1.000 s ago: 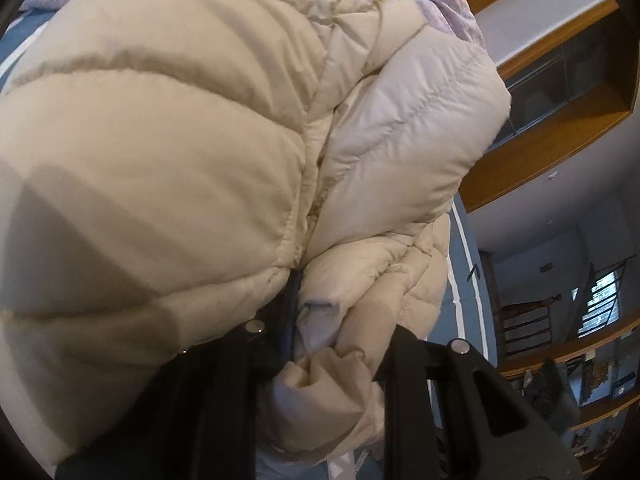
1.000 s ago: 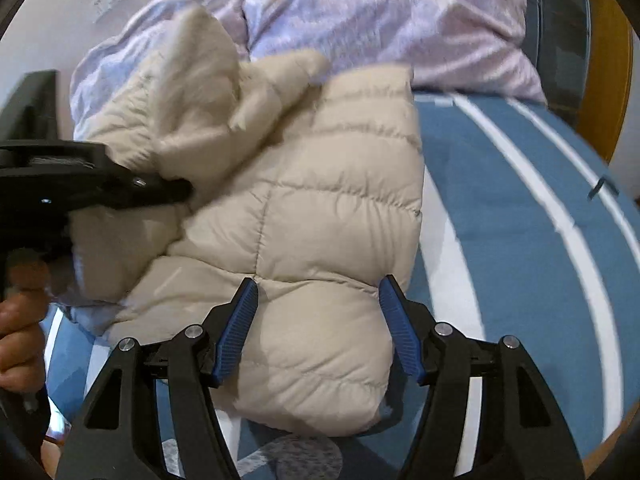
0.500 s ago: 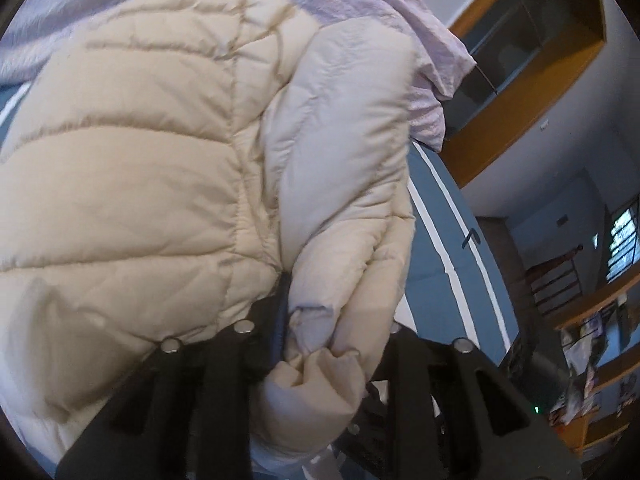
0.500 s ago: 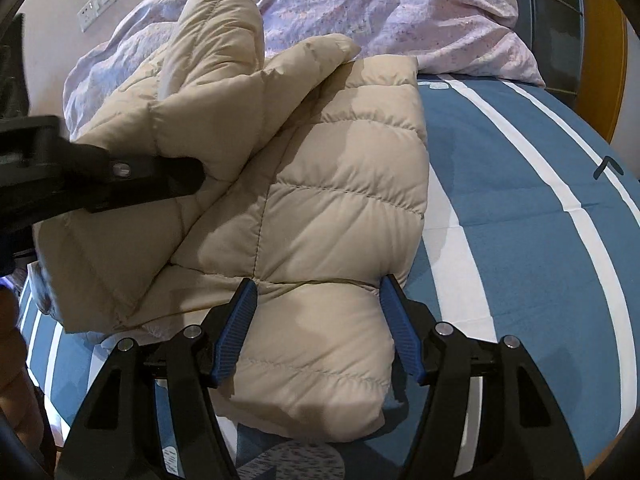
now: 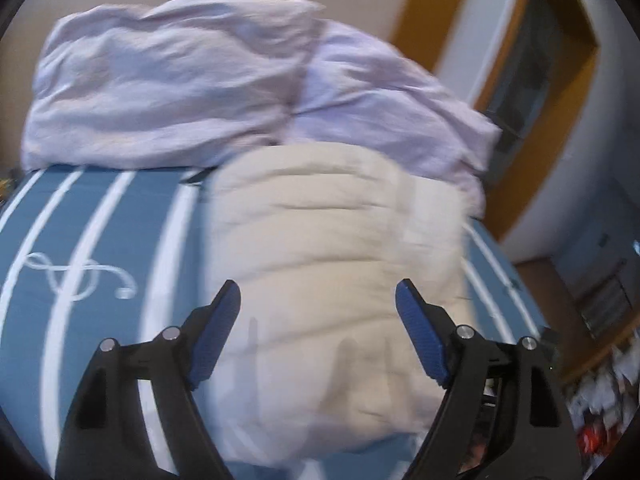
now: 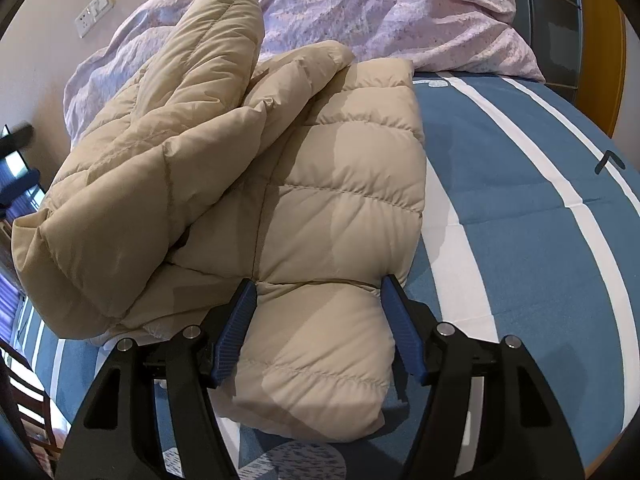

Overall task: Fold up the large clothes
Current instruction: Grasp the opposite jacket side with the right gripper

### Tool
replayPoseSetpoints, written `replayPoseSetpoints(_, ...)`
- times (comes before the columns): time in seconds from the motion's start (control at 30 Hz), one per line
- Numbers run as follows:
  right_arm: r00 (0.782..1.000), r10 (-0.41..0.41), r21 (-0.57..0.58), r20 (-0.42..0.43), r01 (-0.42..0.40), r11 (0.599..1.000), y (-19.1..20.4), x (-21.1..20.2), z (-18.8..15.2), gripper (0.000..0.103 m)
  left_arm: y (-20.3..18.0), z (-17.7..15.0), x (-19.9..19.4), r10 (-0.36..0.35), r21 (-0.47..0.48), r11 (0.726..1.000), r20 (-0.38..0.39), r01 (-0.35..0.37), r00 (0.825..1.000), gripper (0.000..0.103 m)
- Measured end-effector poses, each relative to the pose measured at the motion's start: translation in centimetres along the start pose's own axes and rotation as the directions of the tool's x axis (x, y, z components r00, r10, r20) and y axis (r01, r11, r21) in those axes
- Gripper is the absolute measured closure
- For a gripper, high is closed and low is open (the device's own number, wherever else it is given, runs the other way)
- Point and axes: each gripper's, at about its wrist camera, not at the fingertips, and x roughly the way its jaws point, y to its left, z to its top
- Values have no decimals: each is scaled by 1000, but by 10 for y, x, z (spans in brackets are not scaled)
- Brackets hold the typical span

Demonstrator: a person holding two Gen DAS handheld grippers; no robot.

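A beige quilted puffer jacket (image 6: 312, 184) lies bunched on a blue bed cover with white stripes (image 6: 528, 220). One side is folded over into a thick roll at the left. My right gripper (image 6: 318, 300) is open, its blue-padded fingers either side of the jacket's near lower part, resting against it. In the left wrist view the same jacket (image 5: 332, 264) appears blurred below my left gripper (image 5: 318, 300), which is open and empty, its jaws wide apart above the fabric.
A crumpled lilac duvet (image 6: 392, 12) is heaped at the head of the bed, also in the left wrist view (image 5: 192, 80). A wall socket (image 6: 94, 12) is on the wall at left. A wooden frame (image 5: 516, 128) stands to the right.
My left gripper has let go of the jacket fold, opened wide and pulled back. The released fold now lies over the jacket's left side. The right gripper has stayed put.
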Motion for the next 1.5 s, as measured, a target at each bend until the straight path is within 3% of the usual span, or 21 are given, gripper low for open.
replayPoseSetpoints(0.17,1000,1,-7,7,0,1000,0,0,-1,36,32,-1,32,92,-35,995,-45,-93,995,23)
replayPoseSetpoints(0.23,1000,0,-11,9,0,1000,1,0,-2,36,36,-6,44,71,-56,996,-60,-74,996,24)
replayPoseSetpoints(0.37,1000,-1,-15,13,2,1000,2,-1,-3,36,22,-13,60,-42,-55,998,-83,37,996,30)
replayPoseSetpoints(0.47,1000,-1,-14,15,1,1000,1,-1,-3,36,3,-18,67,-36,15,999,-85,37,996,30)
replayPoseSetpoints(0.67,1000,1,8,-4,-1,1000,-12,-10,1,36,-5,-28,80,-40,47,998,-113,46,993,30)
replayPoseSetpoints(0.9,993,-99,63,66,94,994,-35,-43,26,37,-11,-32,86,-38,72,996,-117,47,992,30)
replayPoseSetpoints(1.03,986,-111,106,125,98,990,-39,-61,47,52,-12,-32,86,-27,87,996,-115,37,993,30)
replayPoseSetpoints(1.13,986,-56,107,159,39,994,-30,-69,62,61,-13,-32,86,-18,96,995,-115,29,993,30)
replayPoseSetpoints(1.3,989,14,-11,148,-13,1000,19,-56,74,67,-18,-32,86,1,114,993,-113,12,994,30)
replayPoseSetpoints(1.5,985,26,-48,170,-18,999,41,-45,82,68,-19,-32,87,14,129,992,-115,1,993,30)
